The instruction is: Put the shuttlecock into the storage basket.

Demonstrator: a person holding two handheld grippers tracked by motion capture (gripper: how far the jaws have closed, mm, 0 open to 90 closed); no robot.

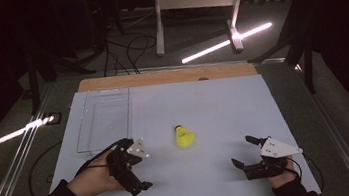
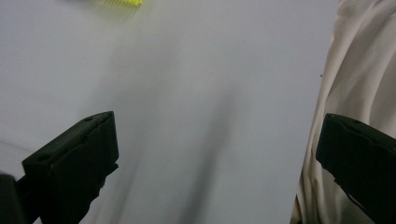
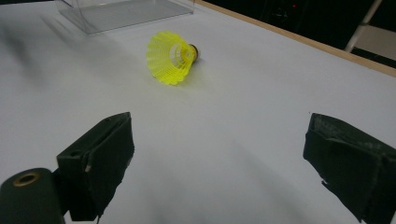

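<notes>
Yellow plastic marks the shuttlecock [image 1: 183, 136], lying on its side near the middle of the pale table [image 1: 204, 109] in the high view, its dark cork end pointing toward the top of the frame. In the right gripper view it sits in the upper middle, skirt toward the camera, with bare tabletop between it and the jaws.

A clear plastic box [image 1: 103, 119] stands in the left centre of the high view, just up and left of the shuttlecock and apart from it.

At the lower left of the high view, the left gripper [image 1: 136, 168] is held in a hand, its jaws spread wide with nothing between them. The right gripper [image 1: 243, 151], at the lower right, likewise has its jaws wide apart and empty. Both stay well apart from the shuttlecock, and nothing lies between.

A white frame [image 1: 196, 4] stands on the floor beyond the table, top centre.
</notes>
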